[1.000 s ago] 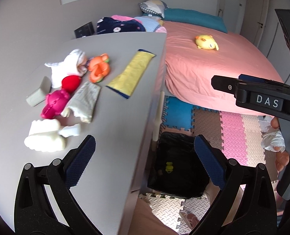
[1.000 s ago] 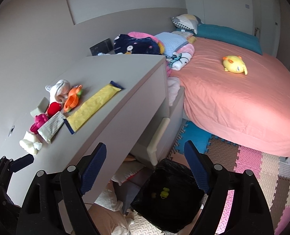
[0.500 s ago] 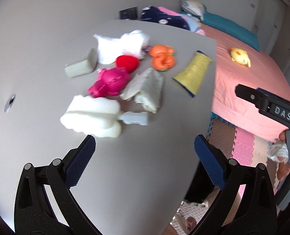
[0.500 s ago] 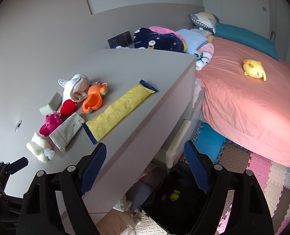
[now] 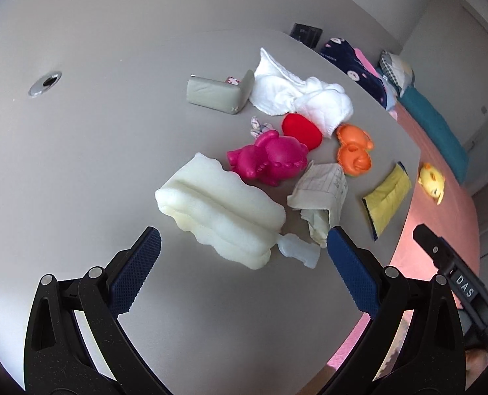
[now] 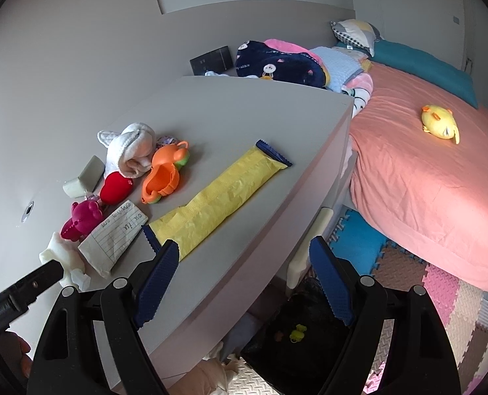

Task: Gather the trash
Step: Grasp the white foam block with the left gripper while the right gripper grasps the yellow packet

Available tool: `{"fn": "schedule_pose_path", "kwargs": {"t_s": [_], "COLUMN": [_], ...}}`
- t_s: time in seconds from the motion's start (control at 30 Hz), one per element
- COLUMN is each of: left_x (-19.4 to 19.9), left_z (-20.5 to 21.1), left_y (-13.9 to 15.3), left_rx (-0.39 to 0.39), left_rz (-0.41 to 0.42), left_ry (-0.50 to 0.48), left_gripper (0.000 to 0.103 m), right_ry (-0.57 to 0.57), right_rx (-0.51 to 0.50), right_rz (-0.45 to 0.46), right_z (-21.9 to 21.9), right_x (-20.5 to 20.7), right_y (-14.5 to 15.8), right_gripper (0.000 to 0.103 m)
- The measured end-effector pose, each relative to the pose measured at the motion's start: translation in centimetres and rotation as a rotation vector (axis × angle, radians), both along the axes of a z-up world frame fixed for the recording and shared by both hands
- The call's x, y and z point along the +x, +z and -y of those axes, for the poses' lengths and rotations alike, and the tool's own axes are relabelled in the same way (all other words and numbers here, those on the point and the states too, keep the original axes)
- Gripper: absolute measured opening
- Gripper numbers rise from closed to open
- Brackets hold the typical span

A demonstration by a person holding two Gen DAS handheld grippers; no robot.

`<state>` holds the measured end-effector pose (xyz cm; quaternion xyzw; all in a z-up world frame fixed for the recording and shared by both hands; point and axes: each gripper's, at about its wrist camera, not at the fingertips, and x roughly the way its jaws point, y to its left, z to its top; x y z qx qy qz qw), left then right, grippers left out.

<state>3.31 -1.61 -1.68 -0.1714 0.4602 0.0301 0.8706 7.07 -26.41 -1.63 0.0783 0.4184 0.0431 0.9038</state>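
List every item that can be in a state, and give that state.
left gripper: open, empty
right gripper: open, empty
yellow wrapper: flat on the desk, crinkled
lined paper: folded, crumpled
white cloth: bunched up
drawer: pulled partly out
black bin: open, small yellow item inside

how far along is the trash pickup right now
Early on. The black bin on the floor holds a few small bits, so some may be done. Neither the left gripper nor the right gripper holds anything; both are open. Left on the desk: yellow wrapper, crumpled paper, white foam piece.
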Motion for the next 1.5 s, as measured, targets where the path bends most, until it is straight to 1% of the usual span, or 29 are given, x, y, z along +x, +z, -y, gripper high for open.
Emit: {"fn": "schedule_pose_path", "kwargs": {"t_s": [0.03,0.1,0.17,0.2,0.27,0.37,0.47,0.57,0.6,0.73,0.83,0.87,0.93,0.97,1.03,1.13,1.17,1.2,1.3,1.33,1.4,1.47,1.5], "left_x": [0.2,0.6,1.1,1.3,1.6,2.2,2.6,3.2,3.4,3.7,3.7,3.7,3.7,3.6,3.7,3.6,3.6,3.7,3.7,3.7,3.5,3.4,3.4], "left_z": [-0.3,-0.6,-0.8,-0.9,-1.0,-1.4,-1.5,-1.3,-1.3,-1.3,-1.6,-1.6,-1.6,-1.5,-1.4,-1.4,-1.4,-1.5,-1.4,-1.4,-1.4,-1.5,-1.5], "left_y": [-0.2,-0.5,-0.8,-1.0,-0.9,-1.0,-1.0,-1.1,-1.2,-1.3,-1.3,-1.4,-1.4,-1.4,-1.5,-1.5,-1.4,-1.4,-1.4,-1.4,-1.4,-1.4,-1.3], "left_rx": [-0.025,-0.044,-0.052,-0.056,-0.042,-0.036,0.013,0.121,0.144,0.18,0.176,0.177,0.183,0.191,0.2,0.2,0.198,0.194,0.192,0.192,0.178,0.153,0.147], "left_rz": [-0.007,-0.021,-0.035,-0.044,-0.032,-0.028,-0.015,-0.017,-0.017,-0.013,-0.01,-0.012,-0.014,-0.013,-0.011,-0.013,-0.016,-0.02,-0.023,-0.021,-0.007,0.002,0.005], "left_ry": [0.021,0.044,0.058,0.065,0.081,0.088,0.071,0.018,0.0,-0.055,-0.079,-0.082,-0.09,-0.091,-0.091,-0.096,-0.1,-0.101,-0.096,-0.098,-0.105,-0.104,-0.108], "left_gripper": [0.097,0.094,0.084,0.082,0.073,0.069,0.066,0.062,0.062,0.057,0.057,0.057,0.058,0.058,0.058,0.058,0.058,0.058,0.058,0.057,0.05,0.041,0.04], "right_ry": [0.0,-0.002,-0.005,-0.005,-0.006,-0.002,-0.004,-0.026,-0.033,-0.055,-0.061,-0.065,-0.057,-0.048,-0.034,-0.034,-0.031,-0.027,-0.022,-0.018,-0.013,-0.008,-0.006], "right_rx": [0.0,0.003,0.005,0.005,0.005,0.009,0.011,0.004,0.008,-0.012,-0.038,-0.046,-0.064,-0.069,-0.082,-0.072,-0.06,-0.038,-0.001,0.007,0.018,0.023,0.026], "right_rz": [-0.001,-0.003,-0.008,-0.011,-0.015,-0.021,-0.033,-0.051,-0.056,-0.069,-0.076,-0.073,-0.067,-0.064,-0.067,-0.064,-0.063,-0.065,-0.064,-0.062,-0.054,-0.046,-0.042], "right_z": [0.0,0.0,0.0,-0.1,-0.2,-0.7,-1.4,-1.9,-2.0,-2.6,-3.1,-3.2,-3.6,-3.7,-4.0,-3.8,-3.7,-3.4,-3.1,-3.1,-3.1,-3.1,-3.1], "right_x": [0.2,0.5,1.0,1.3,1.8,2.7,3.7,4.5,4.8,5.7,6.2,6.4,6.5,6.5,6.5,6.4,6.3,6.3,6.2,6.1,5.8,5.5,5.3], "right_y": [0.0,-0.2,-0.3,-0.4,-0.5,-0.6,-0.9,-1.4,-1.5,-2.0,-2.3,-2.3,-2.2,-2.2,-2.1,-2.1,-2.1,-2.0,-1.8,-1.7,-1.4,-1.1,-1.0], "right_gripper": [0.082,0.082,0.082,0.082,0.082,0.082,0.082,0.082,0.082,0.082,0.082,0.079,0.069,0.061,0.059,0.042,0.036,0.032,0.027,0.027,0.023,0.022,0.022]}}
